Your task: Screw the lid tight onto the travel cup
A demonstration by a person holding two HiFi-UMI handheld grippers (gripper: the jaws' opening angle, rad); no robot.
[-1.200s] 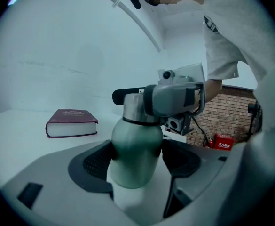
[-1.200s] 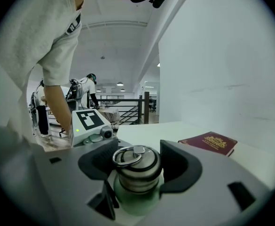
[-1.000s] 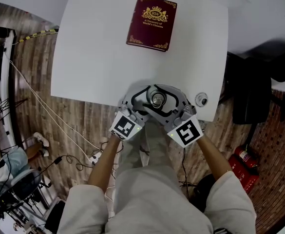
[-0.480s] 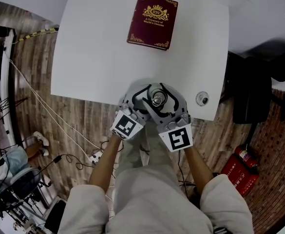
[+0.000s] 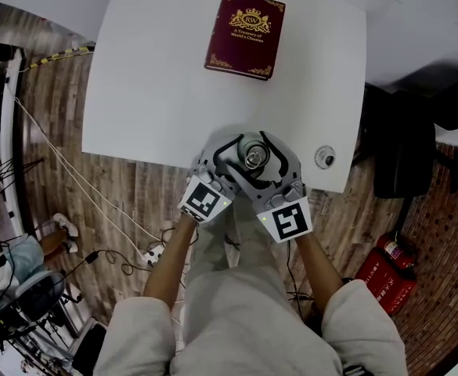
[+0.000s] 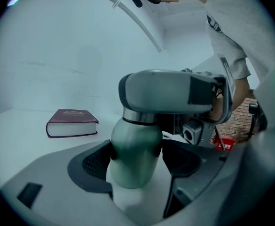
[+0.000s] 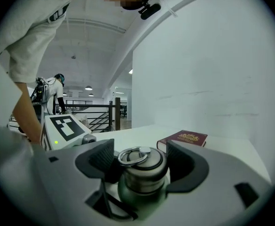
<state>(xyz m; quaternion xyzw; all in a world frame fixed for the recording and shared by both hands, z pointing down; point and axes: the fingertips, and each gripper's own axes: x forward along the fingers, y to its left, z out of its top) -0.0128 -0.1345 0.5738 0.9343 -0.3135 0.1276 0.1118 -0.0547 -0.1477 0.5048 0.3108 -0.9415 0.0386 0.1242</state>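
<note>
- Left gripper (image 6: pixel 137 160): jaws closed on the body of the travel cup (image 6: pixel 136 149), a dark pad (image 6: pixel 96 161) pressed against each side, low on the green-grey body.
- Right gripper (image 7: pixel 142 158): jaws had just been opening. The lid (image 7: pixel 142 169) stood between the pads (image 7: pixel 184 157), which sat just off its sides rather than clamped on it.
- Travel cup: upright at the near edge of the white table (image 5: pixel 150 92), directly in front of the person, with both grippers meeting around it. In the head view only its top showed between the gripper fingers.
- Lid: seated on the cup's neck, metal-banded, with a wire ring (image 7: pixel 133 155) lying flat on its top.
- Marker cubes: one on each gripper, left (image 5: pixel 203 200) and right (image 5: pixel 285 221), both at the table's edge.
- Book (image 5: pixel 244 36): maroon cover with gold ornament, lying flat at the far side of the table, well apart from the cup.
- Small round object (image 5: pixel 323 159): on the table near its right corner, beside the right gripper; too small to identify.
- Fire extinguisher (image 5: pixel 385 276): red, lying on the wood-pattern floor (image 5: pixel 127 186) to the person's right.
- Cables (image 5: pixel 80 186): trailing across the floor left of the table.
</note>
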